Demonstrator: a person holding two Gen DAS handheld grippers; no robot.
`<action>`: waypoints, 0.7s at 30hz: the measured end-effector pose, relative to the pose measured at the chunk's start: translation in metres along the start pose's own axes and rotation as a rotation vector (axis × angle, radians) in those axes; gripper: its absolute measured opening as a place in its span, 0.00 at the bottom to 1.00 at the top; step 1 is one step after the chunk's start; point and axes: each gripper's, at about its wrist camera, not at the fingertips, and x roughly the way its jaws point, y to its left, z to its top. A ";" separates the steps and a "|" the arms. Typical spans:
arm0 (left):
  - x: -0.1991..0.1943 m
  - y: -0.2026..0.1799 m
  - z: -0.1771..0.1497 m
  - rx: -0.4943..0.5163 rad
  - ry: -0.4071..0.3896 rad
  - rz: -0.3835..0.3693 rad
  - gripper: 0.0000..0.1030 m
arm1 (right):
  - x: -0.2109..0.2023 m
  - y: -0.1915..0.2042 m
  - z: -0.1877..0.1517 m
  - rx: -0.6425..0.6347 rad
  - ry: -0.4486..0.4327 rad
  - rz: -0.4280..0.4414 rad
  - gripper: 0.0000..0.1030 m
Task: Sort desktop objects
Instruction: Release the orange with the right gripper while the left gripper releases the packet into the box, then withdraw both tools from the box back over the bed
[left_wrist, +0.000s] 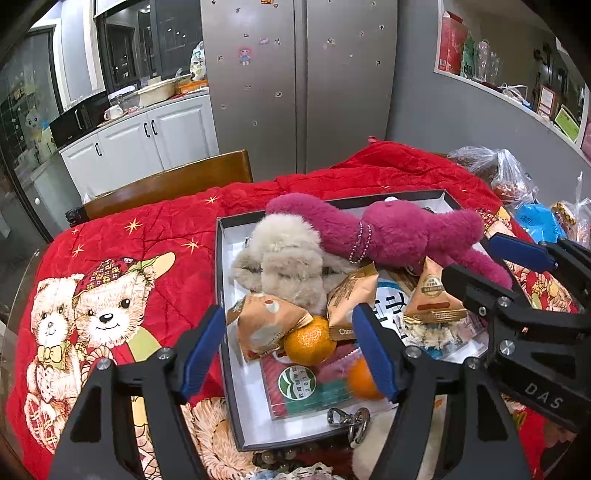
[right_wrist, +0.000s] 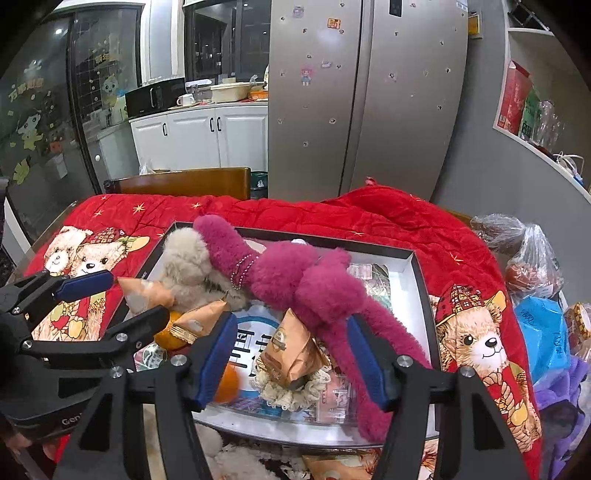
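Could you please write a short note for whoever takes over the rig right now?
Left gripper: open, holding nothing, hanging over the near end of the box.
Right gripper: open, empty, a leg of the magenta plush between its fingers, not gripped.
In the box: magenta plush over the beige plush, snack packets, two oranges.
Left: a cream plush and another packet lie outside, at the near edge.

**Bright indoor light, heavy fisheye bending**

Both wrist views are evenly lit from overhead, colours saturated. Dark windows reflect ceiling lamps. The refrigerator shows soft sheen. Edges curve strongly, with black vignette corners. An orange fruit just beside the left hand-held gripper is motion-blurred.
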 end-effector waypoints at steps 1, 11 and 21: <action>0.000 0.000 0.000 -0.001 0.001 -0.002 0.70 | 0.000 0.000 0.000 -0.003 0.002 -0.002 0.62; -0.001 0.002 0.000 -0.013 -0.002 -0.010 0.70 | -0.001 0.000 0.000 0.007 0.015 0.020 0.62; -0.010 0.004 0.001 -0.019 -0.018 -0.007 0.70 | -0.014 0.008 0.000 -0.022 -0.010 0.004 0.62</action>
